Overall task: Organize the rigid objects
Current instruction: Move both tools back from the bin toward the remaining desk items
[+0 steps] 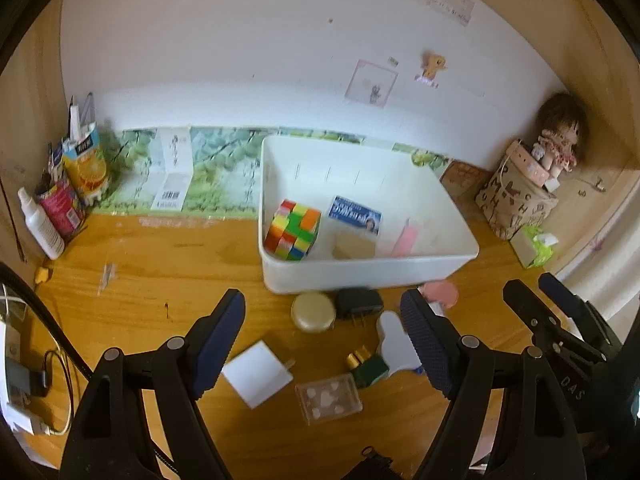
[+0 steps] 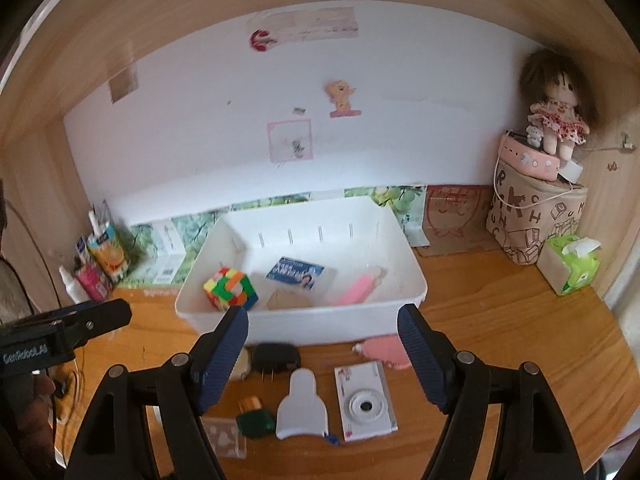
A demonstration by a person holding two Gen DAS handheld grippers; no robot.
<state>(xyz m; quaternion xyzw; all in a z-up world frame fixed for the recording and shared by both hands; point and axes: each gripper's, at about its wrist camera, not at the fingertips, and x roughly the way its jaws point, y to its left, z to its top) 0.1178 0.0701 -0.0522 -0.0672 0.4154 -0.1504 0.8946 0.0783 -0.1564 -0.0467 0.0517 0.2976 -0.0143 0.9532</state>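
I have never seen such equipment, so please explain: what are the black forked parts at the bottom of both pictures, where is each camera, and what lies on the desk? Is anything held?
The black forks are hand-held grippers; a person carries one in each hand. A camera on each looks forward along its two fingers. One picture is from the left gripper, the other from the right gripper. Both are open and hold nothing.

On the wooden desk stands a white bin that already contains a colour cube, a blue packet and a pink item. In front of it lie a black plug, a white camera, a white scraper-like piece, a green plug and a clear box.
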